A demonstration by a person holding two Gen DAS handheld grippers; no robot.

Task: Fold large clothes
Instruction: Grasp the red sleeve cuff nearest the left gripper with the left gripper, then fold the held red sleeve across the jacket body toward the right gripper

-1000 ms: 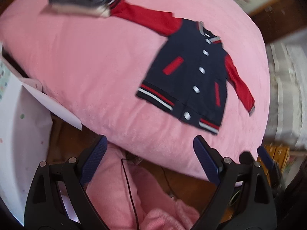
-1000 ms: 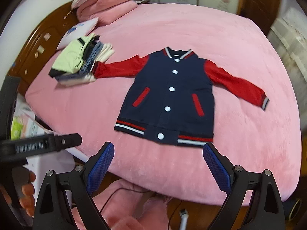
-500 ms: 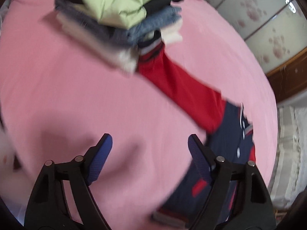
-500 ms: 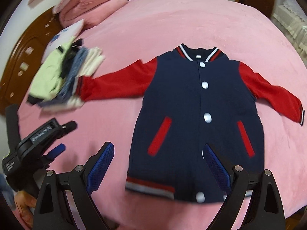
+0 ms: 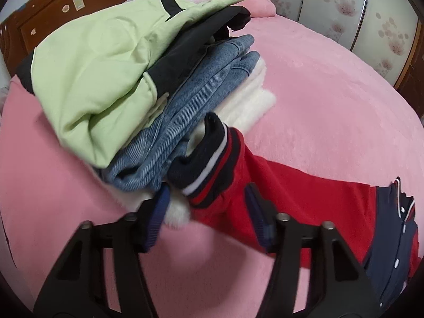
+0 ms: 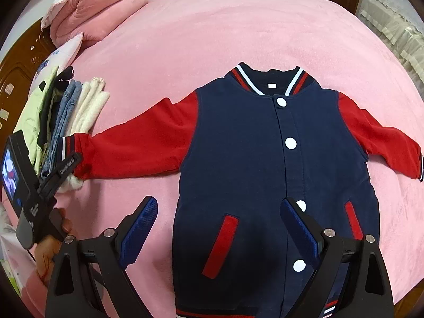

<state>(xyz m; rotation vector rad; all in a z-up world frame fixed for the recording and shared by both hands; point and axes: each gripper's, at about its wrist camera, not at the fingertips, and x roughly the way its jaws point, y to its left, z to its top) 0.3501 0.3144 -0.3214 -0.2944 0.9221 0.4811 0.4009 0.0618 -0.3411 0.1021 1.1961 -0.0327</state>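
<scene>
A navy varsity jacket [image 6: 265, 159] with red sleeves and white snaps lies flat, front up, on the pink bed [image 6: 238, 26]. Its left sleeve [image 6: 137, 151] reaches to a stack of folded clothes. In the left wrist view the striped cuff [image 5: 209, 159] rests against that stack, and my left gripper [image 5: 209, 206] is open with a finger on each side of the cuff end of the sleeve [image 5: 291, 185]. My right gripper [image 6: 220, 228] is open above the jacket's lower front, over the left red pocket [image 6: 222, 246]. The left gripper also shows in the right wrist view [image 6: 66, 169].
The stack of folded clothes [image 5: 119, 79] has a light green top, black, denim and white layers. Pink quilts and a pillow [image 6: 92, 13] lie by the wooden headboard [image 5: 66, 5]. Cabinet doors [image 5: 357, 13] stand beyond the bed.
My left gripper has moved in over the bed to the left sleeve cuff by the stack. My right gripper has moved forward over the jacket's lower front. Both stay open.
</scene>
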